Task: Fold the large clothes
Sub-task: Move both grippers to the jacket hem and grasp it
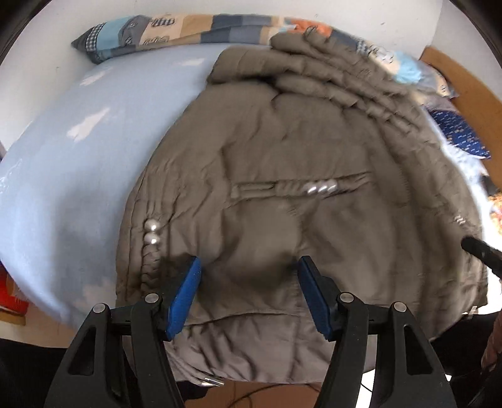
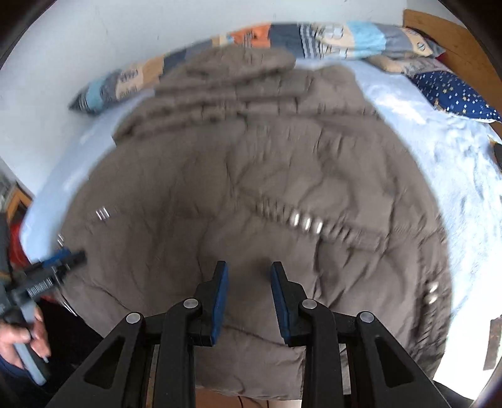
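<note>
left gripper (image 1: 249, 270) jaws spread wide, empty, hovering over grey padded jacket (image 1: 282, 150). right gripper (image 2: 248, 271) jaws parted, holding nothing. jacket spread flat across blue bed (image 1: 62, 175), hem overhanging near edge, patchwork pillow (image 1: 175, 29) along far edge.

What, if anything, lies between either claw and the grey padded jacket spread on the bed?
Nothing visible. The left claw and right claw both hang open directly over the grey padded jacket, with only bare fabric ahead of their fingers.

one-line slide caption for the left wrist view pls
Open left gripper above a grey-brown padded jacket spread on a light blue bedsheet.
</note>
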A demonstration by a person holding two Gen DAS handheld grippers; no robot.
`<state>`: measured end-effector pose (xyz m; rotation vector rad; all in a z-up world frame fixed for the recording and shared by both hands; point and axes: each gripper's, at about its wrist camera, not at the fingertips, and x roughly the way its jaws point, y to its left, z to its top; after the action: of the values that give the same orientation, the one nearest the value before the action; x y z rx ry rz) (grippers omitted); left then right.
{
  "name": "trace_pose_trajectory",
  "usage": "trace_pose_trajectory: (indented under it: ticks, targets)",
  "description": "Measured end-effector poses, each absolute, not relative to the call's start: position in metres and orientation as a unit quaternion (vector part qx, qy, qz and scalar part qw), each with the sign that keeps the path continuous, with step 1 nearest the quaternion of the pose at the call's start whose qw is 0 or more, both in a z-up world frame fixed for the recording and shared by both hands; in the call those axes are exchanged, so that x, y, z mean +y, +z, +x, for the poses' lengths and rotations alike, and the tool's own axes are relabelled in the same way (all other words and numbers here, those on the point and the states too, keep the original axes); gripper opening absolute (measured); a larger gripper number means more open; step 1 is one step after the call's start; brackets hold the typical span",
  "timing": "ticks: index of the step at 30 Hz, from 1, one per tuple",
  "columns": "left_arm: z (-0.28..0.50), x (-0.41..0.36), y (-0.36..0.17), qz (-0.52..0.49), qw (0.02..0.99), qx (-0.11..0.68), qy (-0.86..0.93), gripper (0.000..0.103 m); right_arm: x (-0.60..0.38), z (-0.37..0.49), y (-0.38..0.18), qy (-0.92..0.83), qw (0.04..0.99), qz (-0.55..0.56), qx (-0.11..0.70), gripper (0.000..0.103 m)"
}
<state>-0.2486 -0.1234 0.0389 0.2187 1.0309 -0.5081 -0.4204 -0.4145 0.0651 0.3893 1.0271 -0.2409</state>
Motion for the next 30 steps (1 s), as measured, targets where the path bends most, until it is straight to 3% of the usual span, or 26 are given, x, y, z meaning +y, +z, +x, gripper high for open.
trace_pose_trajectory:
  ticks: [4,10,12,17,20,30]
  targets:
    - [-0.254,-0.134,0.027,0.142,0.838,0.474,-0.230,0.081,-0.408,-0.417,0.042,-0.118,0.836,0.169,0.509,0.033]
    - [-0.265,-0.140,0.018,0.184,0.858,0.435,-0.201,0.093,-0.415,-0.423,0.037,-0.107,0.837,0.198,0.499,0.041]
    - [-0.266,-0.137,0.016,0.184,0.862,0.429,-0.196,0.095,-0.417,-0.425,0.036,-0.101,0.837,0.203,0.498,0.048]
    - [-0.266,-0.135,0.017,0.180,0.863,0.429,-0.198,0.096,-0.397,-0.422,0.034,-0.087,0.842,0.160,0.508,0.076]
    - [-0.265,-0.137,0.016,0.180,0.865,0.424,-0.199,0.096,-0.389,-0.423,0.032,-0.087,0.844,0.136,0.511,0.081]
    - [-0.267,-0.137,0.013,0.177,0.868,0.419,-0.201,0.100,-0.388,-0.428,0.033,-0.089,0.847,0.126,0.509,0.084]
